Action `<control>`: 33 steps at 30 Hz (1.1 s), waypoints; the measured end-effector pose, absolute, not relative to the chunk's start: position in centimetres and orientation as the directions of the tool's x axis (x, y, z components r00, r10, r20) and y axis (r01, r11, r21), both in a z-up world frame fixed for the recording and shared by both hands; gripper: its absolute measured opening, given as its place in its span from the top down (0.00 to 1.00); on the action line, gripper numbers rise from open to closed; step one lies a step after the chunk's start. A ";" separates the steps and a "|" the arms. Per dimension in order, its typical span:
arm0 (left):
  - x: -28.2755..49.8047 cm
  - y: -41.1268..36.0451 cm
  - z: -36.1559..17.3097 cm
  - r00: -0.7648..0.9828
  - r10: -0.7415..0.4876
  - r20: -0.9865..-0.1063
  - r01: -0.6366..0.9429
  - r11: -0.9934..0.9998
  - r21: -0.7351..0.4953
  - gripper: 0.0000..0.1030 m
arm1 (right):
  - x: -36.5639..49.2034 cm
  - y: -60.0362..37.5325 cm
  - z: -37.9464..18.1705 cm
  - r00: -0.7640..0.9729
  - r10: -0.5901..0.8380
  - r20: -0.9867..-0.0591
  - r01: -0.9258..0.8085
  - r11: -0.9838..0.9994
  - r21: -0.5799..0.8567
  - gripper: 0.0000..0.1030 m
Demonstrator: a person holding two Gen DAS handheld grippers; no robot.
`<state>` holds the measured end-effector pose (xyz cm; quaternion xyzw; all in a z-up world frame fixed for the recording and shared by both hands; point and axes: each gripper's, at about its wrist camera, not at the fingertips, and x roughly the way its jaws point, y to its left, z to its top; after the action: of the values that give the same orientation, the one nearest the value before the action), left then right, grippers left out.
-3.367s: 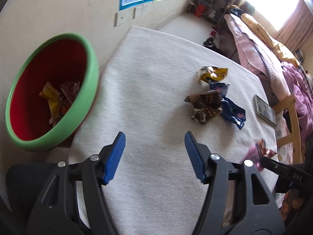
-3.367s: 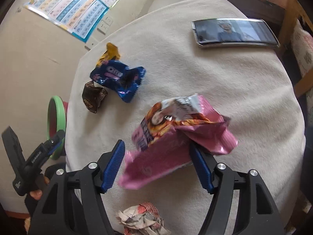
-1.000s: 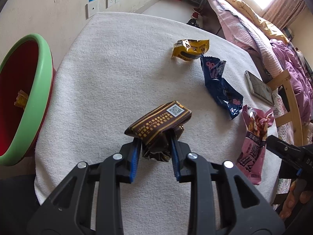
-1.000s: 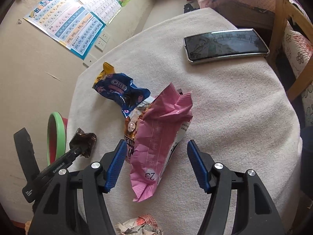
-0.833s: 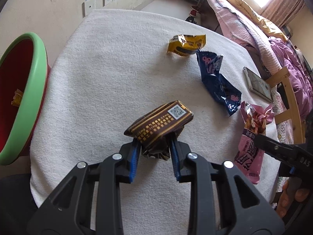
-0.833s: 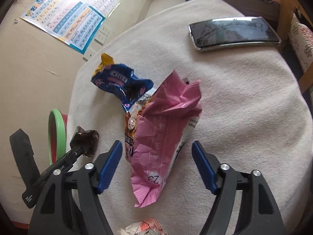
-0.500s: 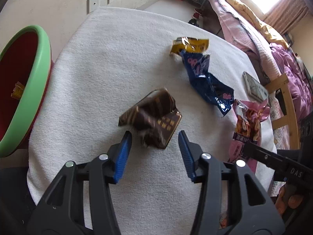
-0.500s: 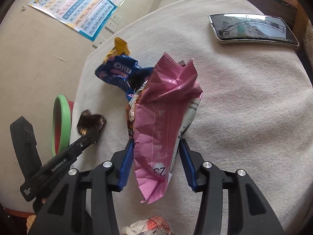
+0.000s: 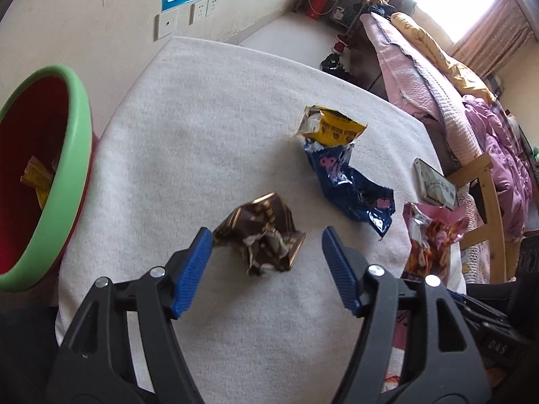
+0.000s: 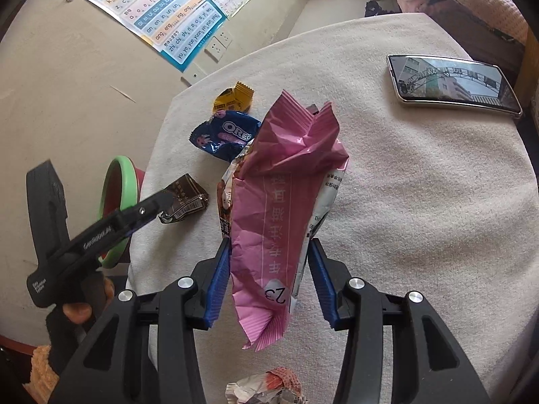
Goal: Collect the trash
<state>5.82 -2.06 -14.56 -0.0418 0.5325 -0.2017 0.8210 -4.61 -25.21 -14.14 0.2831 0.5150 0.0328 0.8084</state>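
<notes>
My left gripper (image 9: 266,262) is open, its blue pads either side of a crumpled brown wrapper (image 9: 262,235) that lies on the white tablecloth (image 9: 202,128). My right gripper (image 10: 269,279) is shut on a pink snack bag (image 10: 286,208) and holds it upright over the table; the bag also shows in the left wrist view (image 9: 427,235). A blue Oreo wrapper (image 9: 350,181) and a yellow wrapper (image 9: 333,128) lie further back. The green-rimmed red bin (image 9: 37,168) stands left of the table with wrappers inside.
A phone (image 10: 451,80) lies at the table's far right edge. A crumpled paper ball (image 10: 266,387) sits at the near edge under my right gripper. A wooden chair (image 9: 485,202) and a bed (image 9: 438,67) stand beyond the table.
My left gripper opened and let go of the brown wrapper, which now lies on the cloth. My right gripper closed on the pink bag and lifted it upright.
</notes>
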 end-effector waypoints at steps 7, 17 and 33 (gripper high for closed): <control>6.9 -3.2 -17.1 0.296 -0.326 -0.898 0.285 0.927 -0.243 0.35 | -5.3 -25.3 -14.2 0.466 0.349 -0.813 0.234 0.837 0.494 0.56; 5.6 -1.9 -15.7 0.347 -0.336 -0.876 0.276 0.929 -0.247 0.36 | -5.1 -24.5 -13.4 0.473 0.334 -0.815 0.191 0.864 0.466 0.56; 3.0 2.2 -11.8 0.427 -0.325 -0.844 0.211 0.943 -0.257 0.36 | -4.1 -19.4 -8.6 0.531 0.336 -0.778 -0.019 0.923 0.385 0.56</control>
<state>2.99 2.20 -11.84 -0.0560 0.5112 -0.1589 0.8428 -4.13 -19.38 -8.60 0.1675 0.4728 0.1034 0.8589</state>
